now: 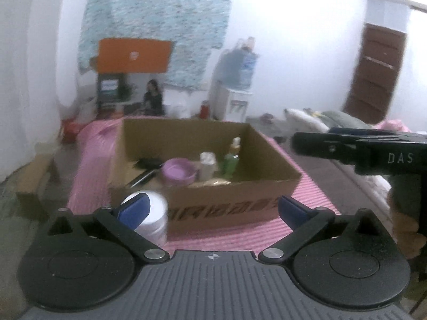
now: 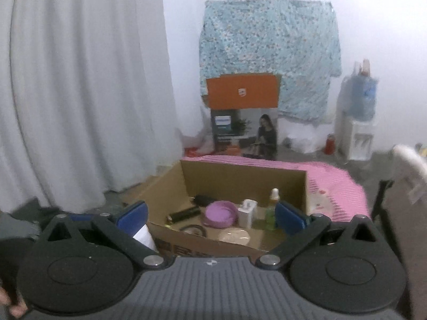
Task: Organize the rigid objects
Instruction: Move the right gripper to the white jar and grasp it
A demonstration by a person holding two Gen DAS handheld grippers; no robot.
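Tool state first: left tool (image 1: 210,208) jaws spread wide, nothing between them; right tool (image 2: 210,213) also wide and empty. Right tool's black body shows in the left view at 3 o'clock, well above the striped cloth.

Outward from left tool: white cylindrical plastic jar (image 1: 153,216) at 9 o'clock, just behind the left blue pad (image 1: 134,209), standing upright on the pink striped cloth (image 1: 240,237), outside the box and close to its front wall. Contact between pad and jar: cannot tell, blur. Same jar shows in the right view as a white sliver (image 2: 144,236) at 8 o'clock.

Beyond, at 12 o'clock: open brown cardboard box (image 1: 234,202). Inside it: purple round plastic bowl (image 1: 177,172), white squat bottle (image 1: 207,165), green clear bottle with pale cap (image 1: 231,160), black cylindrical flashlight-like item (image 2: 184,214), plus a flat round pale lid (image 2: 234,236) near the front wall.

Judgement: jar looks like the last loose piece; step in hand is likely grabbing it. Do it well: shift left tool toward 9 o'clock so the jar sits centred between both pads, grip mid-body, keep it upright, lift clear over the front wall, set down in a free spot at the box's left side. Risk: off-centre pinch tips the smooth jar.
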